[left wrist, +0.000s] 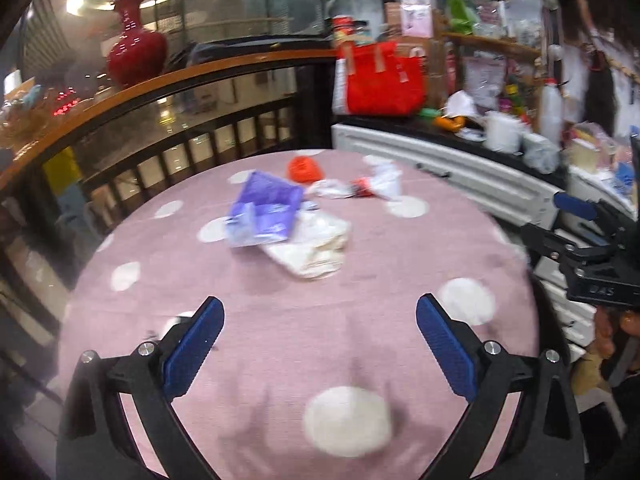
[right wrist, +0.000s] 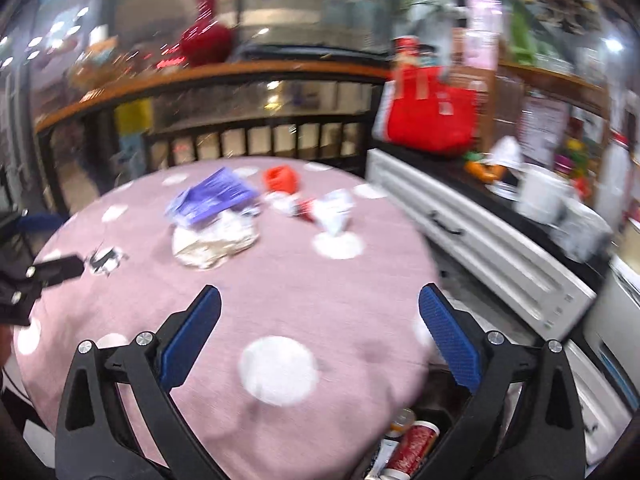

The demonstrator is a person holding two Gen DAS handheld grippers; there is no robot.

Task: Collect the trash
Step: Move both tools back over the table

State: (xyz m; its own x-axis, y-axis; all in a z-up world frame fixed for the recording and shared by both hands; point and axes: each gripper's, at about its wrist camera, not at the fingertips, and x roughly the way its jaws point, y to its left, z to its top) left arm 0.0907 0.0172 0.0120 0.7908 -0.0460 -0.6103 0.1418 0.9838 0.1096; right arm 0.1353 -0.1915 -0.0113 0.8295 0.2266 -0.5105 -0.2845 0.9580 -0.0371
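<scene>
Left gripper point(left wrist: 320, 332): jaws spread wide with nothing between them, hanging over the near part of the table; its blue pads point(left wrist: 192, 354) frame bare cloth.
Right gripper point(right wrist: 320, 322): jaws also wide apart and empty, above the near right edge of the table; in the left wrist view it shows at the right border point(left wrist: 576, 228).
Table point(left wrist: 280, 352): round, covered with a pink cloth with white dots.
Trash, purple packet point(left wrist: 266, 208): a crumpled purple wrapper near the middle of the table, lying partly over the white bag.
Trash, white bag point(left wrist: 320, 246): a crumpled whitish plastic bag just in front of and under the purple packet.
Trash, orange-red piece point(left wrist: 305, 169): a small crumpled red item toward the far side of the table.
Trash, white paper point(left wrist: 382, 182): crumpled white paper with a small red scrap beside it, to the right of the orange-red piece.
Dark scrap point(right wrist: 105, 259): a small black-and-white scrap on the cloth at the left, apart from the pile.
Bin point(right wrist: 416, 440): below the table's near right edge, holding a red cup and a can.
Surroundings: a red bag point(left wrist: 382, 80) stands on a dark counter beyond the table; a red vase point(left wrist: 134, 46) stands on the wooden rail point(left wrist: 168, 82).
</scene>
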